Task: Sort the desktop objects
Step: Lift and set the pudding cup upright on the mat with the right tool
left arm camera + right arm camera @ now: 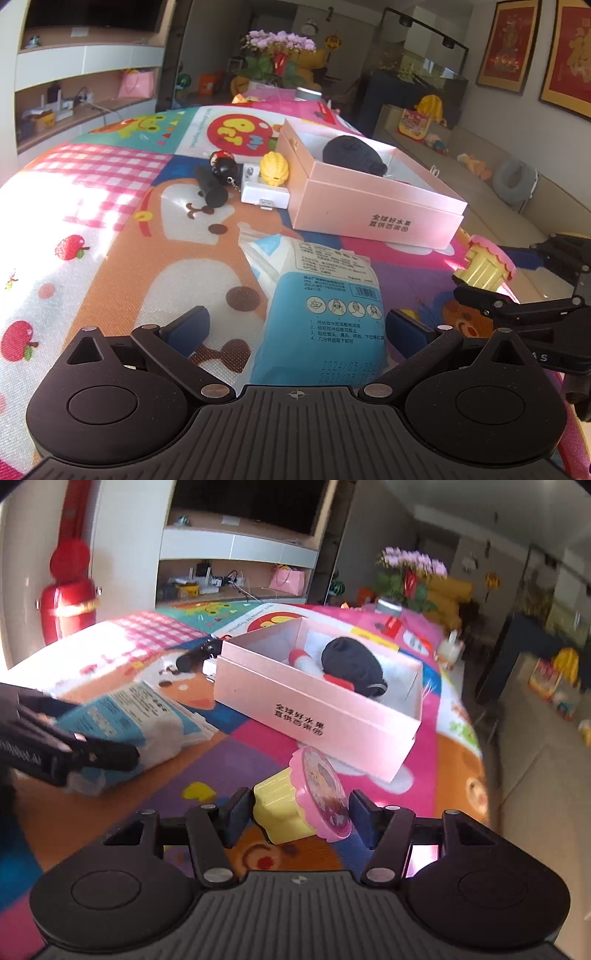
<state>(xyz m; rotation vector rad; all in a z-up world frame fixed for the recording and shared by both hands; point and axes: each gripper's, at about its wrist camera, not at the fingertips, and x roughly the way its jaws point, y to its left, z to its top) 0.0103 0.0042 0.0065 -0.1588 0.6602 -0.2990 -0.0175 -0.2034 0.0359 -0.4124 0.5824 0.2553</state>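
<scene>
Two tongs work: left tongs point(295, 325) gape around a blue-white plastic packet point(321, 306); right tongs point(295, 814) clamp a yellow-pink cupcake toy point(303, 805), best released above the pink cardboard box point(332, 716) ahead.

The left wrist view looks low and forward across the colourful cartoon-print mat point(110, 221), close over a blue-and-white plastic packet point(325, 295) at lower centre, with the open pink cardboard box point(369, 199) at centre right. The right wrist view faces the same box point(317, 716) from nearer, the packet point(140, 723) at its left. Both share mat, box and packet.
</scene>
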